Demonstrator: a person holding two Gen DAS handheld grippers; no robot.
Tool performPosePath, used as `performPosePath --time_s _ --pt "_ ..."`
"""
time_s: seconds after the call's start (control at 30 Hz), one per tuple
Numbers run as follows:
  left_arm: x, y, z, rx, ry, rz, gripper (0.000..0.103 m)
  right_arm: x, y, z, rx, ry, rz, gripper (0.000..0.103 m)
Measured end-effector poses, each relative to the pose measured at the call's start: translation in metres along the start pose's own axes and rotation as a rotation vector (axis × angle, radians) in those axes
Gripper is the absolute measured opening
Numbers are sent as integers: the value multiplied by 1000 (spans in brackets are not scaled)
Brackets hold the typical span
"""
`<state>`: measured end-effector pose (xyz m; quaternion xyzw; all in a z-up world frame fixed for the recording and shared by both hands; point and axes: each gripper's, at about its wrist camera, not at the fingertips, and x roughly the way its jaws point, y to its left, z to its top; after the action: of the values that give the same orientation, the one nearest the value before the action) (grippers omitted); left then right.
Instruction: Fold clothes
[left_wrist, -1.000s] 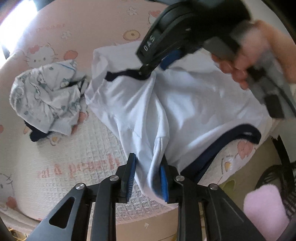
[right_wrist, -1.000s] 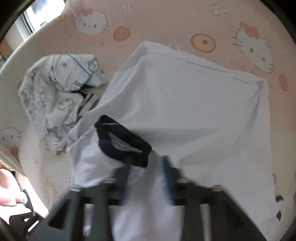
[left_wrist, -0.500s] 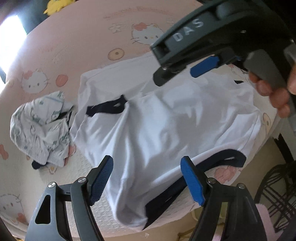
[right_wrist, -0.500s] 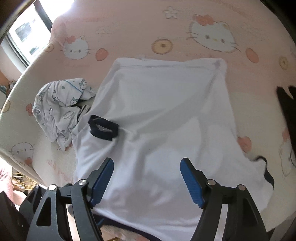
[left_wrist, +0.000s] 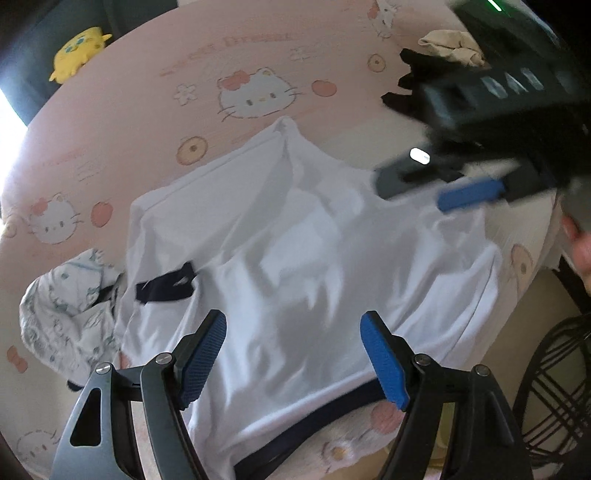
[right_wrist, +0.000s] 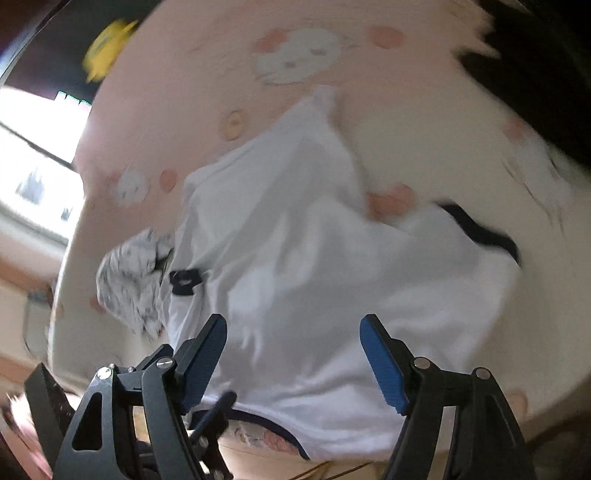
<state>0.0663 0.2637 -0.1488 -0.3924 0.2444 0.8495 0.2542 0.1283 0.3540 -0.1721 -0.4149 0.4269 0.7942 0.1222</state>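
Shirt (left_wrist: 314, 258), white with dark trim, lies rumpled across the pink bed (left_wrist: 147, 103), hem overhanging the near edge. Both grippers, left (left_wrist: 293, 354) and right (right_wrist: 293, 354), hover wide apart, holding nothing. Creases could get folded in; the overhanging hem could slide off.

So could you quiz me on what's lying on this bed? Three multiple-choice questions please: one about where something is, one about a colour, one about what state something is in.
1. Where does the crumpled patterned garment lie relative to the white shirt?
A. on top of it
B. beside its left edge
C. on the floor

2. What colour is the shirt's trim?
A. red
B. green
C. dark navy

3. How is the left gripper?
A. open, holding nothing
C. clamped on a sock
B. clamped on the shirt

Answers: 1 B, it sits on the bedsheet next to the shirt's left side. 2 C, cuff and hem bands look dark navy. 3 A, its blue pads stand apart with nothing pinched.
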Motion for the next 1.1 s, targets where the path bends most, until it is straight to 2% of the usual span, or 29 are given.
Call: performPosePath --time_s 0.13,0.2,0.33,0.4,0.57,0.73,0.77,0.8,0.83,0.9,0.97,1.1 --pt "4 -10 26 -21 -22 -90 74 -18 -33 -6 109 -24 22 74" --pt "7 -18 39 -16 -35 -114 74 -25 -49 -9 160 -27 2 74" --pt "12 -41 57 20 -41 -152 74 -32 -75 -17 257 -35 30 74" --pt "12 -54 55 26 -28 -171 74 -30 -85 -23 307 -23 55 74" --pt "17 -72 40 11 29 -282 74 -15 -102 -42 419 5 138 74" --pt "19 -75 32 4 47 -303 74 0 -105 -51 463 0 199 74" --pt "19 -75 31 0 53 -308 74 1 -105 -52 469 -10 213 68" --pt "20 -74 30 -8 60 -316 74 2 -106 -53 481 -19 233 54" --pt "22 -73 29 -16 66 -327 74 4 -107 -54 495 -25 251 46" --pt "24 -71 27 -33 80 -345 74 5 -107 -55 497 -36 249 17" --pt "24 -70 25 -48 82 -363 74 4 -105 -55 480 -47 236 11" --pt "17 -68 25 -75 67 -430 74 -5 -97 -49 420 -66 241 11"
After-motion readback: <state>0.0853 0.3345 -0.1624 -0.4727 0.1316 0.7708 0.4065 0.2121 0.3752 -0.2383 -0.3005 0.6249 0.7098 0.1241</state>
